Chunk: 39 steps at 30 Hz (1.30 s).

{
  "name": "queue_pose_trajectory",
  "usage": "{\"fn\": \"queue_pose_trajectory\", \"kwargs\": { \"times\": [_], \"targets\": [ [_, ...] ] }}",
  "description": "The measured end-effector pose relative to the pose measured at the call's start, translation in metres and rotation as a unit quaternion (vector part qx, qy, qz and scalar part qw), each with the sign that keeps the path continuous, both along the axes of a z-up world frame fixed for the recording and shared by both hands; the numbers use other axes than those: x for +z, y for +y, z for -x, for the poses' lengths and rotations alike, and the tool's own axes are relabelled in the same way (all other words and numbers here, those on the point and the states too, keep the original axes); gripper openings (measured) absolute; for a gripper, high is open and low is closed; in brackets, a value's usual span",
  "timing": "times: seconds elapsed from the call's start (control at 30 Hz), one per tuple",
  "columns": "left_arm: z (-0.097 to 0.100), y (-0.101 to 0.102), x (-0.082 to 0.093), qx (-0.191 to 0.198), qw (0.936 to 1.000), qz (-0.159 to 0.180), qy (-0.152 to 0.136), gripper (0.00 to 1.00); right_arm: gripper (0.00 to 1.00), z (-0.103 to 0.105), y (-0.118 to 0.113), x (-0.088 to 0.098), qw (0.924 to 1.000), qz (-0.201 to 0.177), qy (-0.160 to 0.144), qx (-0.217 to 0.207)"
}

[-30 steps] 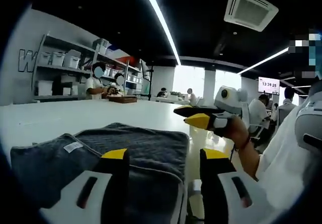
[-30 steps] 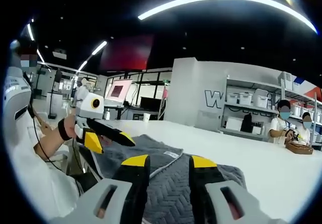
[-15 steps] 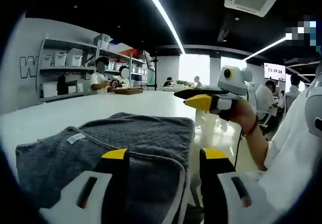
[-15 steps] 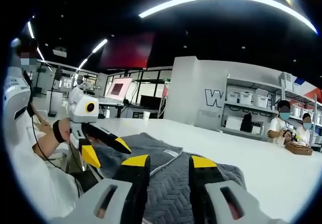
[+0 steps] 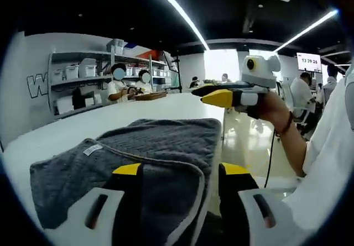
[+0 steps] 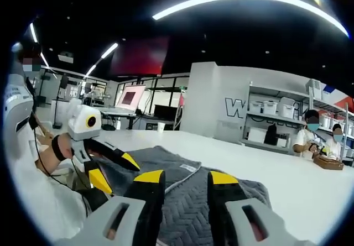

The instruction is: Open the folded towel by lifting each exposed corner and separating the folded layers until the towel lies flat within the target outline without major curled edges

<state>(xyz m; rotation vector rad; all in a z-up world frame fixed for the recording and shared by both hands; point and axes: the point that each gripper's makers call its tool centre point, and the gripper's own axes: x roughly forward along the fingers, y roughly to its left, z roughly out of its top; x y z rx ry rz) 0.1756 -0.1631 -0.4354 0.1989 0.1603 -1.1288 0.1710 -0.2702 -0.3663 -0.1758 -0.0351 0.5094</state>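
**Towel still folded, both grippers poised at its near edge**

The grey towel (image 5: 138,152) lies folded in layers on the white table (image 5: 83,127), close to the table's near edge where you stand, its label (image 5: 92,149) on the lower layer. You hold your left gripper (image 5: 180,171) low over the top fold with its jaws set wide and nothing between them, likely so a corner can slip in. Your right gripper (image 6: 184,177) sits the same way, jaws apart and empty above the ribbed cloth (image 6: 193,213). In the left gripper view the right gripper hangs clear of the table's edge, off the towel

Hard to tell: the towel's nearest corners are hidden beneath the jaws, and the far end flattens into the fisheye curve. I can make out no target outline on the table, so you can't judge alignment from here
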Motion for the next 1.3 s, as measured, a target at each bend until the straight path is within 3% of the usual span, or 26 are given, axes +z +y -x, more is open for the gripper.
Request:
{"fn": "queue_pose_trajectory", "kwargs": {
  "times": [0.1,0.23,0.33,0.43,0.63,0.7,1.03,1.3],
  "targets": [
    [-0.002,0.000,-0.001,0.020,0.9997,-0.004,-0.012,0.54,0.25,0.000,0.000,0.000,1.0000,0.000,-0.001,-0.001],
    [0.002,-0.006,-0.004,0.016,0.9989,-0.029,-0.033,0.55,0.25,-0.001,0.000,-0.001,1.0000,0.000,0.000,-0.001],
    [0.002,-0.008,-0.006,0.020,0.9992,-0.027,-0.024,0.54,0.25,-0.001,0.000,0.000,1.0000,-0.001,0.000,0.000],
    [0.002,-0.010,-0.010,0.028,0.9979,-0.046,-0.037,0.54,0.25,-0.001,-0.001,0.000,1.0000,-0.002,0.000,-0.002],
    [0.001,-0.012,-0.016,0.032,0.9970,-0.061,-0.036,0.53,0.25,-0.002,-0.003,0.000,1.0000,-0.003,0.001,-0.004],
    [0.001,-0.012,-0.021,0.035,0.9950,-0.081,-0.049,0.53,0.25,-0.002,-0.004,0.000,1.0000,-0.002,0.000,-0.006],
    [-0.007,-0.013,-0.025,0.056,0.9905,-0.106,-0.067,0.52,0.25,-0.003,-0.003,-0.001,1.0000,-0.004,0.002,-0.006],
    [-0.011,-0.007,-0.025,0.070,0.9897,-0.106,-0.066,0.50,0.25,-0.002,-0.004,0.000,1.0000,-0.006,0.000,-0.007]
  ]
}}
